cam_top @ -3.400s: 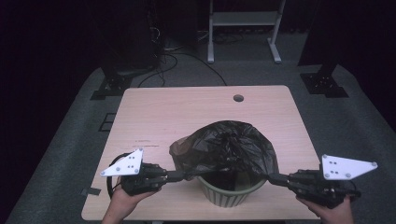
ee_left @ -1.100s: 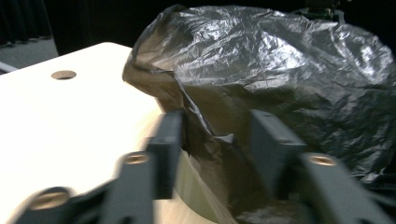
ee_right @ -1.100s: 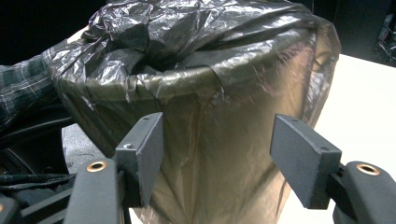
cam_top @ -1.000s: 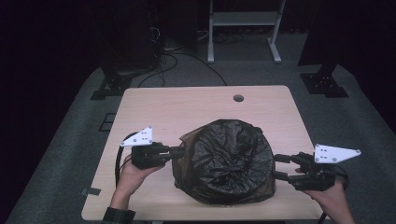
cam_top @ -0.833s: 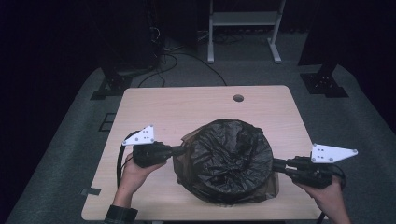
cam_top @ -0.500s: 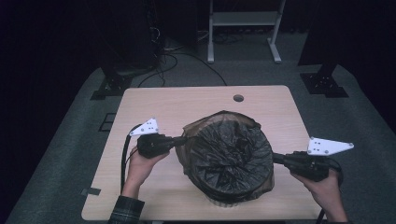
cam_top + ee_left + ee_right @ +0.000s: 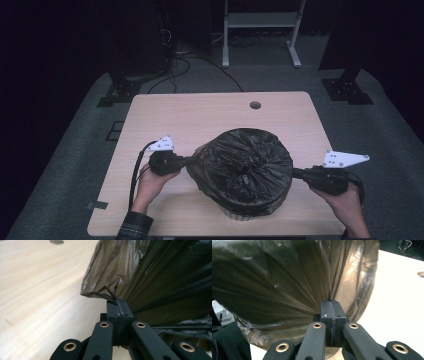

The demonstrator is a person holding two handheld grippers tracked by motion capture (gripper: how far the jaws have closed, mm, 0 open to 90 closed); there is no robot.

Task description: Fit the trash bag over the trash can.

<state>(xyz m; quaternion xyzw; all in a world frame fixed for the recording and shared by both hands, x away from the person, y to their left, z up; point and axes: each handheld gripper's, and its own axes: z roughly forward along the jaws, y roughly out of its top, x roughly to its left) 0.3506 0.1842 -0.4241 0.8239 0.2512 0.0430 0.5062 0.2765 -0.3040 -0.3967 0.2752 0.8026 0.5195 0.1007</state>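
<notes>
A black bin bag drapes over a ribbed waste bin standing on the wooden table between the two tongs. The left gripper pinches the bag's left edge; the right gripper pinches its right edge, film stretched taut.

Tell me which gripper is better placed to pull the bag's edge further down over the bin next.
Probably left. The left gripper pinches a loose flap standing off the bag; the right gripper pinches film already taut. The bin shows only at the bottom.
</notes>
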